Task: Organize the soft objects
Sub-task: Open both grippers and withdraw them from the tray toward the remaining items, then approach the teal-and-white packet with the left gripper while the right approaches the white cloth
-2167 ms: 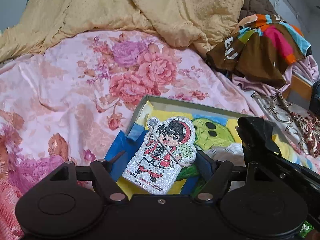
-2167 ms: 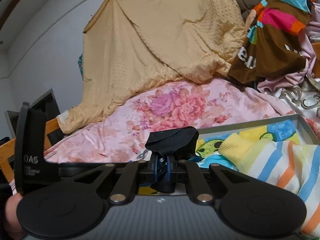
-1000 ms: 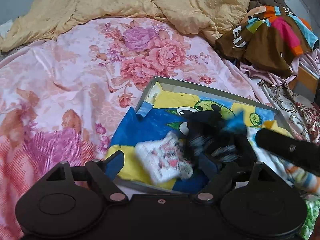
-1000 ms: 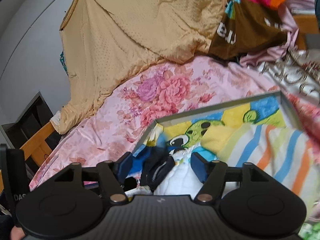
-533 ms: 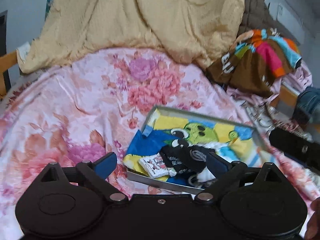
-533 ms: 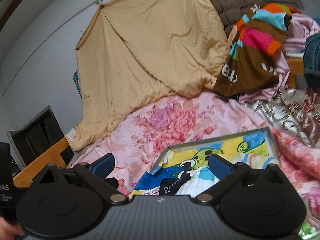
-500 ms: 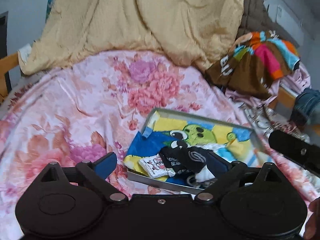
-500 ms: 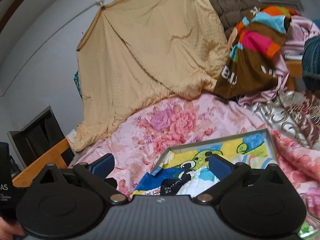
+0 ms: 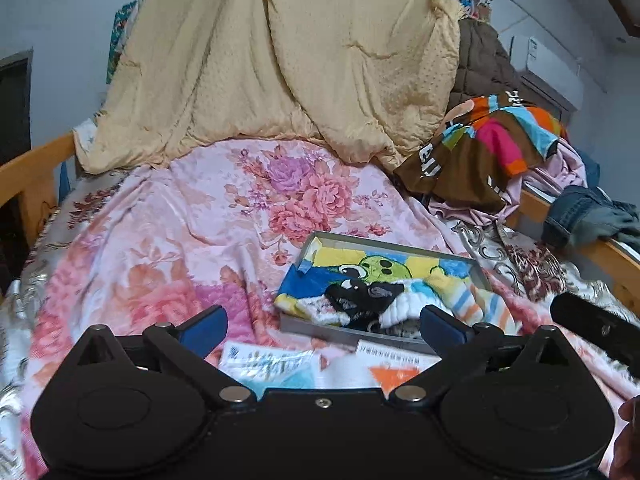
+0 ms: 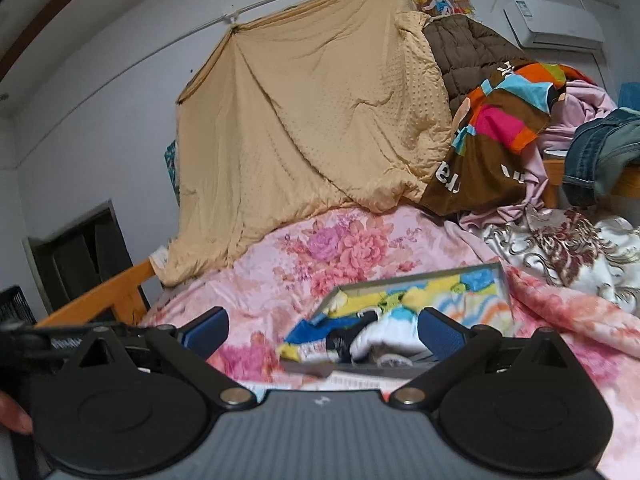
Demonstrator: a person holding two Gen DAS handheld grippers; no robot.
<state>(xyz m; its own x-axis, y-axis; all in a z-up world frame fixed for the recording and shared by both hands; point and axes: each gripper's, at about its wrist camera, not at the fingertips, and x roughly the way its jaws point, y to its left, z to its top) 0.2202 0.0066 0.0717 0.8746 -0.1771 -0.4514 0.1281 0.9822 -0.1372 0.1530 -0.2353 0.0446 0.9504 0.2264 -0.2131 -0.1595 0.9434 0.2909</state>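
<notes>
A grey tray (image 9: pixel 384 242) lies on the pink floral bedspread (image 9: pixel 200 232). It holds a blue-yellow cartoon cloth (image 9: pixel 360 264), a striped cloth (image 9: pixel 476 300), a black sock (image 9: pixel 364 296), a white soft item (image 9: pixel 404 306) and the small cartoon-figure pad (image 9: pixel 316 308). My left gripper (image 9: pixel 322 326) is open and empty, held back from the tray's near edge. My right gripper (image 10: pixel 322 330) is open and empty, also back from the tray (image 10: pixel 500 280); the sock (image 10: pixel 340 342) and white item (image 10: pixel 384 336) show between its fingers.
A tan quilt (image 9: pixel 280 60) hangs at the back. A brown multicoloured garment (image 9: pixel 480 148) and jeans (image 9: pixel 580 216) pile at the right by the wooden bed rail (image 9: pixel 616 252). Printed packets (image 9: pixel 272 364) lie just in front of the tray.
Both grippers let go of their items into the tray, opened wide, and pulled back and up from the tray. The pad and black sock now lie in the tray.
</notes>
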